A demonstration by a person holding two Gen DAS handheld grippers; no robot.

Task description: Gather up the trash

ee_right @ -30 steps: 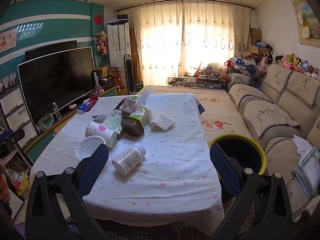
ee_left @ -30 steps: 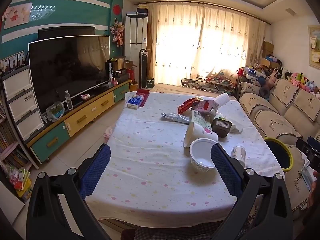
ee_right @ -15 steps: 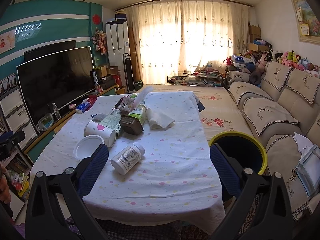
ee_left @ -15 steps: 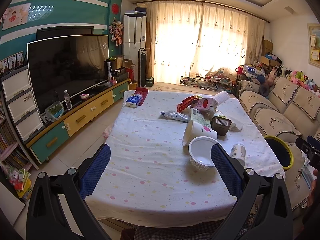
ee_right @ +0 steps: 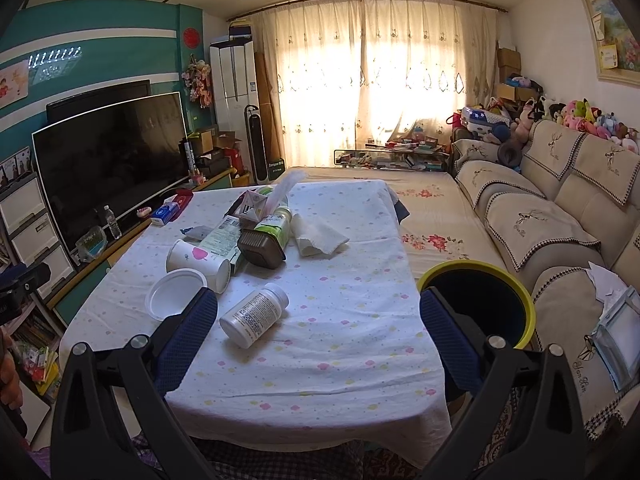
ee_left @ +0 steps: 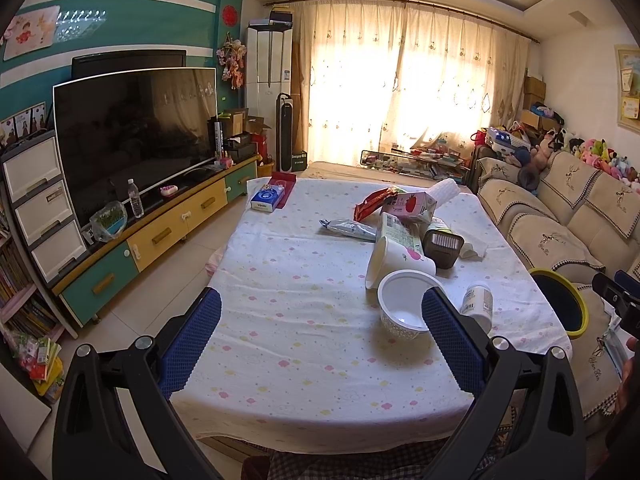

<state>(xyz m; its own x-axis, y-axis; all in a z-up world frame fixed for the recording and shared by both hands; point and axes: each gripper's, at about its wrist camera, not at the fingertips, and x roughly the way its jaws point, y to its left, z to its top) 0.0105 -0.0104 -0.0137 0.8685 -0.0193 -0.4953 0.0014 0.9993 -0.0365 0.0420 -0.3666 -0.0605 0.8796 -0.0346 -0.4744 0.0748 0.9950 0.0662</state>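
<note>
The blue-padded fingers (ee_left: 198, 342) of the left gripper (ee_left: 320, 340) stand spread wide across the lower part of its frame, holding nothing; those of the right gripper (ee_right: 320, 340) are spread likewise and empty, low in their own view. The trash lies on the white cloth-covered tabletop (ee_left: 304, 320), right of centre in the left view: a round white plastic bowl (ee_left: 404, 310) just beyond the right-hand finger; a white paper cup with a pink mark (ee_left: 394, 264) on its side behind it; a white labelled pill bottle (ee_right: 254, 314) on its side, close ahead of the right gripper's left-hand finger; farther back a heap of a brown ribbed tub (ee_right: 262, 248), a green-lidded jar (ee_right: 276, 224), cartons and a crumpled white tissue (ee_right: 318, 236). A black bin with a yellow rim (ee_right: 480, 300) stands just beside the tabletop at the right of the right view. The bottle looks light, stiff and smooth, likely to roll; across its labelled middle seems the safest hold. The bowl and cup look thin and easily crushed, so a gentle pinch on a rim or wall would suit; the tissue is soft and can be taken anywhere.
</note>
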